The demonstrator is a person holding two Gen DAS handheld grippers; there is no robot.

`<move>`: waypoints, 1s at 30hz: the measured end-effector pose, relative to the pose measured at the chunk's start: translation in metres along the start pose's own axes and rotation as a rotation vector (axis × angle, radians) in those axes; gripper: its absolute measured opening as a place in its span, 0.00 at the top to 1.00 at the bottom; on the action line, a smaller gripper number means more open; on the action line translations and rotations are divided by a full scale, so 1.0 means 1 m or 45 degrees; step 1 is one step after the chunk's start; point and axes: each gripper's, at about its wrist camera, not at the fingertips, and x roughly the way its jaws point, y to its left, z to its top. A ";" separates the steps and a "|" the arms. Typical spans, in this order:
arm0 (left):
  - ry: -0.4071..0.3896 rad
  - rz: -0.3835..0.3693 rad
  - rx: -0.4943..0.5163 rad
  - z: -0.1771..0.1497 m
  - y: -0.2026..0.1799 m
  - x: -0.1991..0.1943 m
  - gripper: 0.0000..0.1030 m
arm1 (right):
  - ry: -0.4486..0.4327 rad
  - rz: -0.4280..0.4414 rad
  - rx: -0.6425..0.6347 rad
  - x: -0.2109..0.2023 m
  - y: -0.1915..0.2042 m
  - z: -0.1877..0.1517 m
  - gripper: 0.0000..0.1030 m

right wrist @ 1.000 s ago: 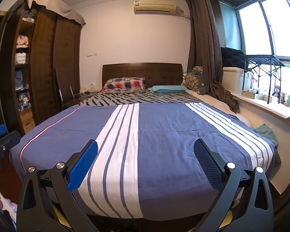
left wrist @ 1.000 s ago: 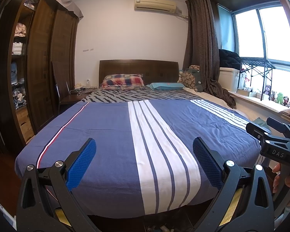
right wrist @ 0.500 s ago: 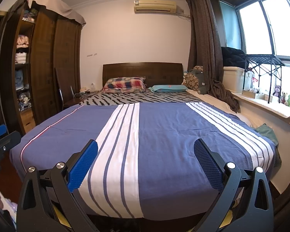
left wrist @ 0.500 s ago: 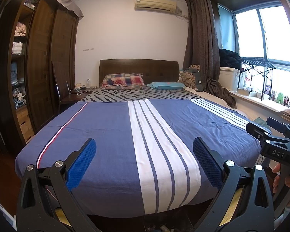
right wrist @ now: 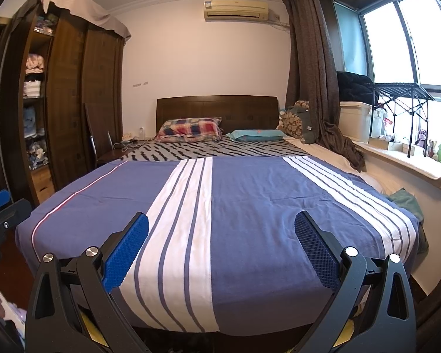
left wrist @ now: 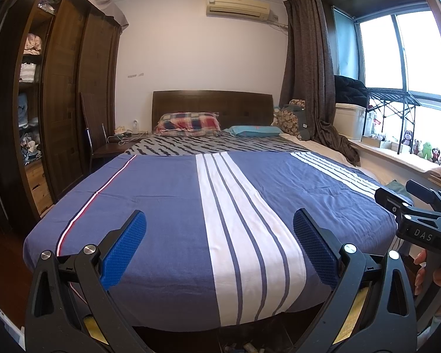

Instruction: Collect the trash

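Nothing moved, both hand-held grippers (left [left wrist: 219, 245], right [right wrist: 221, 245]) released, above bed [left wrist: 167, 206], trash unseen.

Both wrist views face the bed [left wrist: 167, 206] from its foot, seemingly side by side.

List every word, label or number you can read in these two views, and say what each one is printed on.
"DAS": white letters on the black body of the right claw, seen at the edge of the left view.
Air conditioner: small badge, too blurred to read.
White box by the window: red sticker, too small to read.
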 end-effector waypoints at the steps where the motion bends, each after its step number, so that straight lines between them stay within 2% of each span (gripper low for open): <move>1: 0.000 0.001 0.001 0.000 0.000 0.000 0.08 | 0.000 0.000 0.000 0.000 0.000 0.000 0.03; 30: 0.016 0.025 -0.058 0.000 0.004 0.001 0.08 | 0.008 -0.014 0.004 0.001 0.003 -0.002 0.03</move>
